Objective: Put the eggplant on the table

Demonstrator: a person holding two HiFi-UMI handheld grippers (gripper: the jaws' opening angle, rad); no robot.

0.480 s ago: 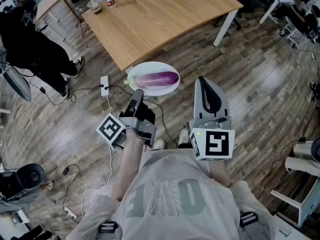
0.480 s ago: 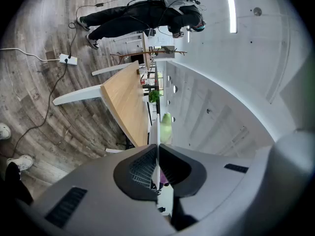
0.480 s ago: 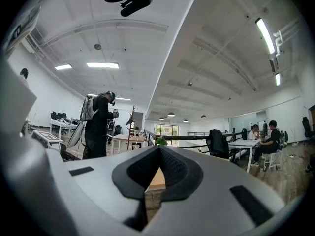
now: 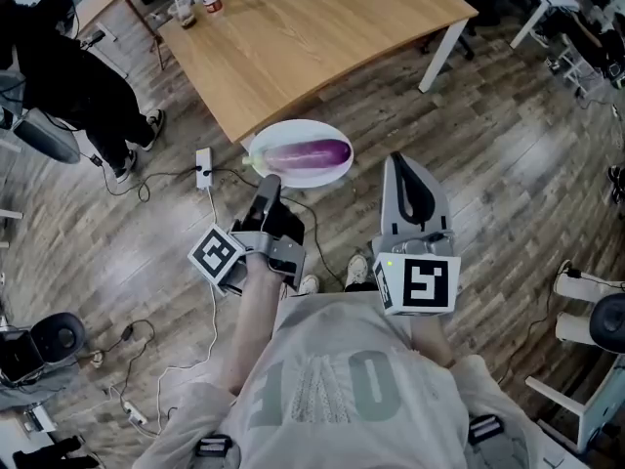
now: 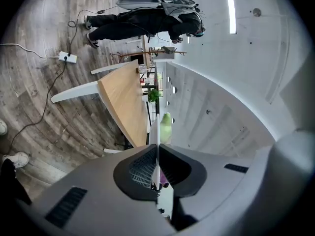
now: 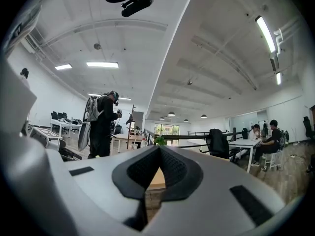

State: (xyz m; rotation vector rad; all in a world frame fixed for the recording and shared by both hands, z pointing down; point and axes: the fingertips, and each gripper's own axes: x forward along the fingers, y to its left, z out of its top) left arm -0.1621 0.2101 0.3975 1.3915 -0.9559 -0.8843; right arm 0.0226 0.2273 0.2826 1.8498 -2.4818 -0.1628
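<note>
The left tool (image 4: pixel 269 182) is clamped on the near rim of a white plate (image 4: pixel 293 128) held by the corner of the wooden bench (image 4: pixel 312 27). The purple eggplant (image 4: pixel 307 152) lies on that plate. The right tool (image 4: pixel 395 159) hangs beside it, jaws together on nothing.

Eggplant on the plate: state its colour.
The eggplant is purple; the head view shows it best.

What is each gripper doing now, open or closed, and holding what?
Left gripper: closed on the rim of the plate carrying the eggplant.
Right gripper: closed, empty.
</note>
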